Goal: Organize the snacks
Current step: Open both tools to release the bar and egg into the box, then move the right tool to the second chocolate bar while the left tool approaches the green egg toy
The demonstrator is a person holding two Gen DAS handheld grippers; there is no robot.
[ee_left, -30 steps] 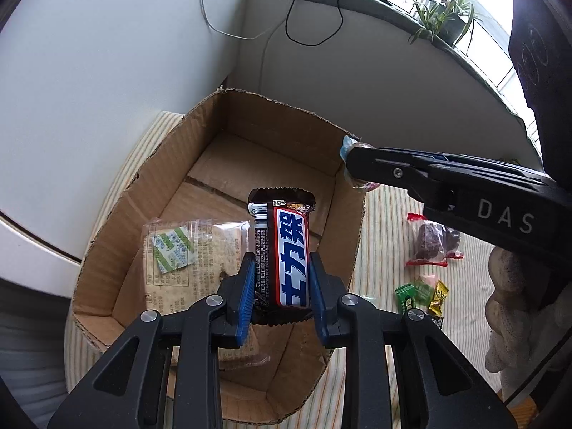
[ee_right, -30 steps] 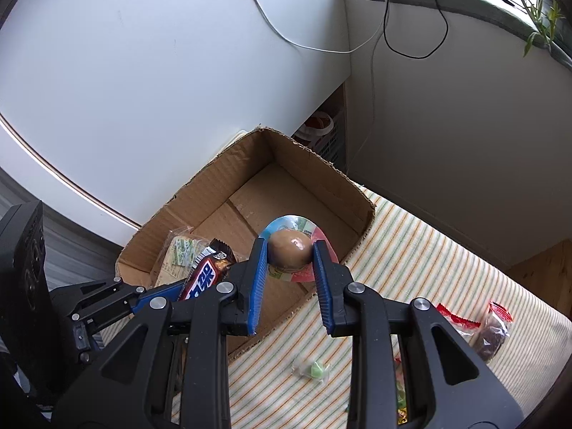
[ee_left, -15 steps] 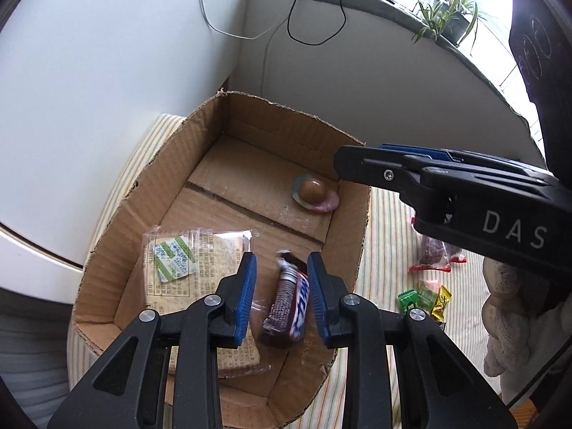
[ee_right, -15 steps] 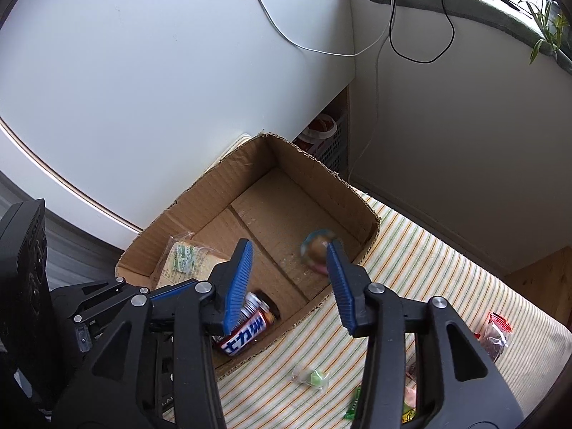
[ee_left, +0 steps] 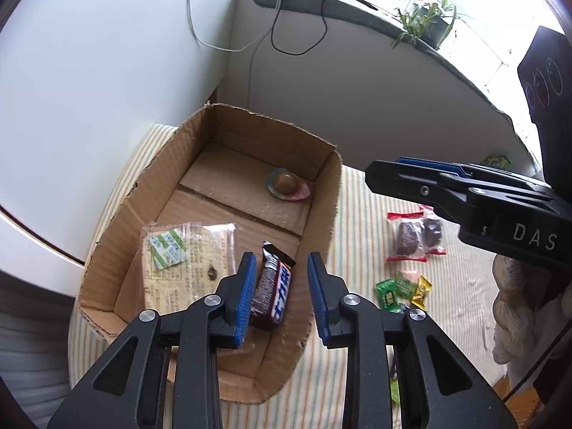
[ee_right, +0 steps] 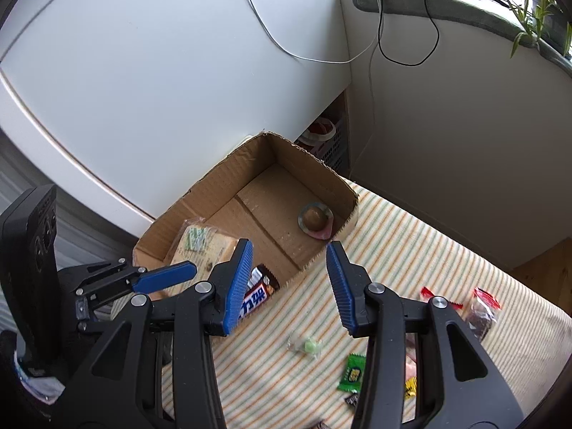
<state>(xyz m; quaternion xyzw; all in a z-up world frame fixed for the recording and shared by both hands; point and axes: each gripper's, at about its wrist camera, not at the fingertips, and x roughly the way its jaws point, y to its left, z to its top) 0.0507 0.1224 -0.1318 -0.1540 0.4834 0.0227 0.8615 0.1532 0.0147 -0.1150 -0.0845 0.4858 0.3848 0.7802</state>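
Both grippers empty above cardboard box (ee_left: pixel 327 193). Left gripper (ee_left: pixel 282 286) fingers slightly parted; right gripper (ee_right: pixel 289 282) fingers just opened wider. Chocolate bar (ee_left: pixel 273 291), cracker pack (ee_left: pixel 186 254), round candy (ee_left: pixel 286 186) inside box, at striped table's left end.

One cardboard box (ee_left: pixel 332 193) holds three snacks: one cracker pack (ee_left: pixel 186 254), one chocolate bar (ee_left: pixel 273 287), one round jelly cup (ee_left: pixel 287 187).

Inside the open cardboard box (ee_left: pixel 171 164) — chocolate bar (ee_left: pixel 273 291) flat near a clear-wrapped biscuit pack (ee_left: pixel 186 254), round brown jelly cup (ee_left: pixel 287 188) apart.
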